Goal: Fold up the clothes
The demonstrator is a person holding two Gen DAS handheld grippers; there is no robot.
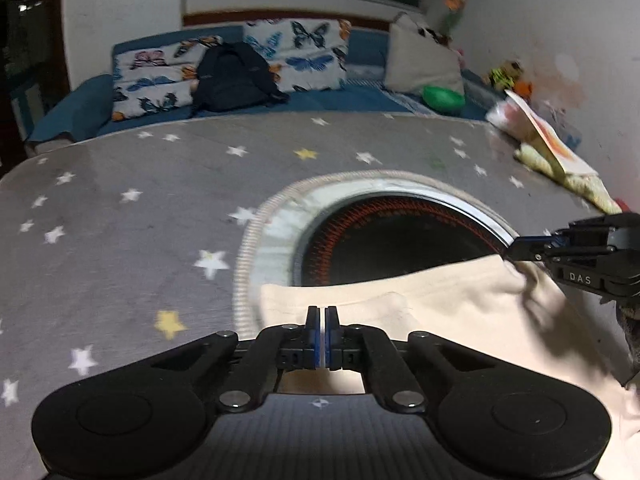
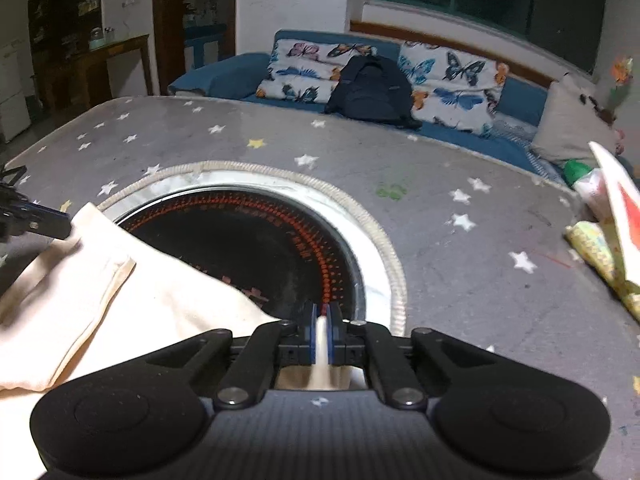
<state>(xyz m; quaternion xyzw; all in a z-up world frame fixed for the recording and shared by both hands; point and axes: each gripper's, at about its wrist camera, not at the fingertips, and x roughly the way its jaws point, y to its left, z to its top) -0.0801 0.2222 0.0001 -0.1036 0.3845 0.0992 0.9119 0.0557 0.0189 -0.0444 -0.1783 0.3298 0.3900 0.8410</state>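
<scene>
Grey star-print tablecloth (image 1: 120,216) covers the table, with a round black heater plate (image 1: 396,236) set in a rope-trimmed cutout in the middle. Behind it a blue sofa (image 2: 236,76) runs along the wall under a window, with butterfly cushions (image 2: 452,84), a black backpack (image 2: 372,88) and a beige pillow (image 1: 424,60) on it. A green ball-like thing (image 1: 444,100) sits at the sofa's far end. At the table's right edge lie a yellow patterned cloth (image 2: 600,256) and a white card with orange print (image 2: 620,208).

Your cream garment (image 1: 460,312) lies on the near side of the table and partly overlaps the heater plate. It is stretched between your two grippers.

Your left gripper (image 1: 323,316) has its jaws pressed together at the garment's near edge. A thin pale strip shows between the blue pads (image 1: 332,344), so it looks clamped on cloth, though the layer is thin and hard to read in that view. In the right wrist view the same gripper's tip (image 2: 48,222) meets a raised corner of the garment at the left.

Your right gripper (image 2: 322,320) is clenched on a fold of the garment; cream cloth is plainly pinched between its blue pads (image 2: 310,340). In the left wrist view it (image 1: 516,250) comes in from the right, marked DAS, holding the garment's far right corner, with the cloth bunched and shadowed just under it.

A hemmed edge (image 2: 108,292) of the garment runs diagonally across the left of the right wrist view. Both views are slightly motion-blurred.
</scene>
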